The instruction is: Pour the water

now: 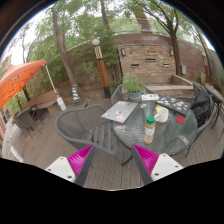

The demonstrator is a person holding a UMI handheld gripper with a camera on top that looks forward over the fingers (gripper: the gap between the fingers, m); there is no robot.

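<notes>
A bottle with a green label and an orange cap stands near the front edge of a round glass-topped table. A red cup sits further right on the table. My gripper is well short of the table, above the wooden deck, with its magenta-padded fingers spread wide apart and nothing between them. The bottle lies beyond the fingers, up and to the right.
A grey metal chair stands just ahead of the fingers, left of the table. Papers, a white cup and a potted plant are on the table. An orange parasol is at far left; a wooden fence stands behind.
</notes>
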